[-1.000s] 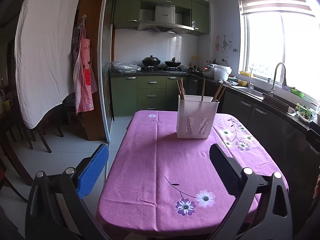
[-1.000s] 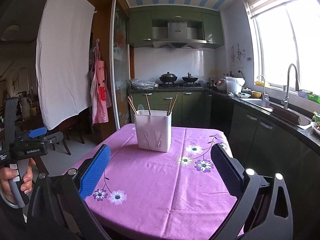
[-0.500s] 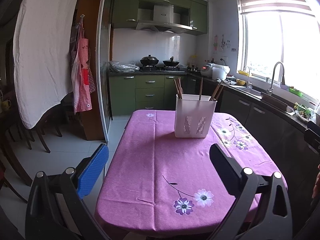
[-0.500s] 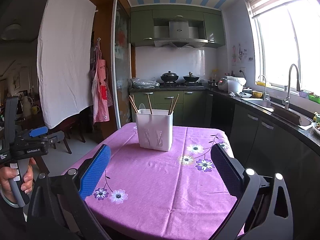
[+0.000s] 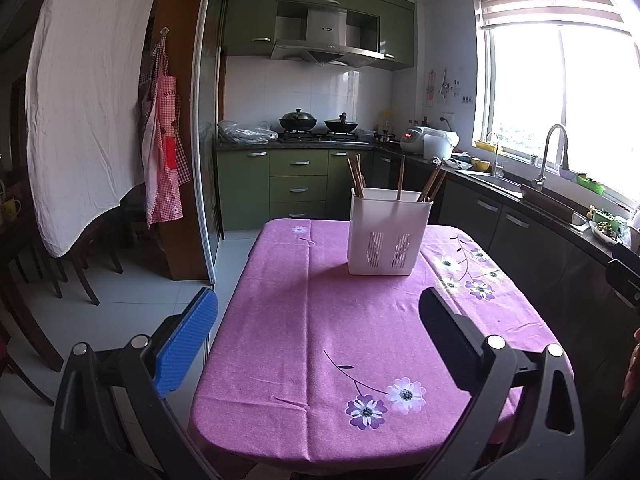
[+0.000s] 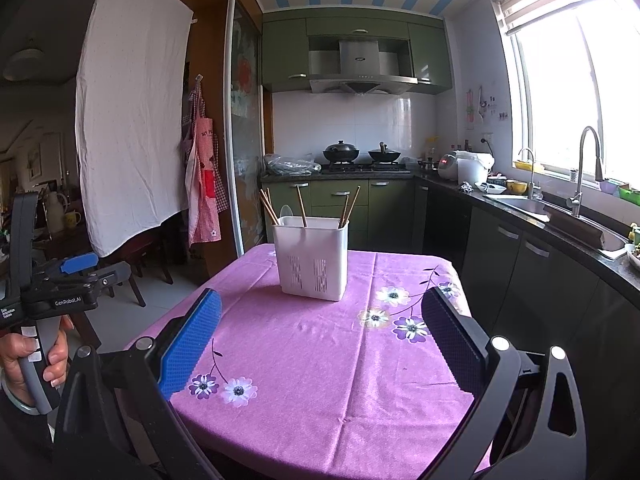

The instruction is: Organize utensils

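Purple flowered tablecloth has slid slightly lower in my view; white slotted plastic utensil holder stands mid-table, wooden chopsticks upright inside; both my grippers, left gripper and right gripper, gape empty, so nothing settles the stage.

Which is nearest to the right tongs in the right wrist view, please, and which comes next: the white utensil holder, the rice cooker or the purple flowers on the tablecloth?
From the right tongs:
1. Purple flowers, just ahead, towards the right finger.
2. White utensil holder, mid-table, centre.
3. Rice cooker, far counter, right.
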A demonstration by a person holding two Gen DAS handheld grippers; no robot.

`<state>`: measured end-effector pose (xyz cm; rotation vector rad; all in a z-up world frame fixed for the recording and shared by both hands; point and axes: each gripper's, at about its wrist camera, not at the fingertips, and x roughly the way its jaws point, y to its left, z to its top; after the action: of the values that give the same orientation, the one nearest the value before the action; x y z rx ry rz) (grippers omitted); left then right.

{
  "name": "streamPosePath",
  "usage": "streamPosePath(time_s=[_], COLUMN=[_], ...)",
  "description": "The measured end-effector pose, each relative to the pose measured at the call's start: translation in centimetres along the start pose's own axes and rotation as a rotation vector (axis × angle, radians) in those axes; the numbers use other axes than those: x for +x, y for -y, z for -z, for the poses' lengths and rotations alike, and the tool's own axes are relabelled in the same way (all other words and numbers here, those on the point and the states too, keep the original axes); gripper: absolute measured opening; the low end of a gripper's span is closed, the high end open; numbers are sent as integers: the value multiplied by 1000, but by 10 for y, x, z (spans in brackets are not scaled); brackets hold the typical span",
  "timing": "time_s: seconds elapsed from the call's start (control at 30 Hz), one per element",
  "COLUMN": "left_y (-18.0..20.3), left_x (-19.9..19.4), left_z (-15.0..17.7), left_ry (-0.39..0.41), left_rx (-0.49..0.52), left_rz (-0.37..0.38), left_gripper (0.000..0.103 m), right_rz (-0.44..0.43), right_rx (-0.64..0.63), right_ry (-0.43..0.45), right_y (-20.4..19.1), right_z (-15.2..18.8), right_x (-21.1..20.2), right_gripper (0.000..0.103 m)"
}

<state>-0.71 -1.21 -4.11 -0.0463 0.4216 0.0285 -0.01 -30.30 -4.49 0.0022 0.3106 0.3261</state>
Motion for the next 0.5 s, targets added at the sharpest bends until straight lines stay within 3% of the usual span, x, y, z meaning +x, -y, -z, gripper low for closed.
streamPosePath(time_s=[0.5], left_y=[2], left_x=[2], left_z=[2], left_ry=[-6], left_rx=[-11], left_rz=[5], left_gripper=[96], right_rz=[-7], right_rx=[-1], right_ry=[-7], right_y=[2], right_z=[1], right_x=[0], right_gripper=[99])
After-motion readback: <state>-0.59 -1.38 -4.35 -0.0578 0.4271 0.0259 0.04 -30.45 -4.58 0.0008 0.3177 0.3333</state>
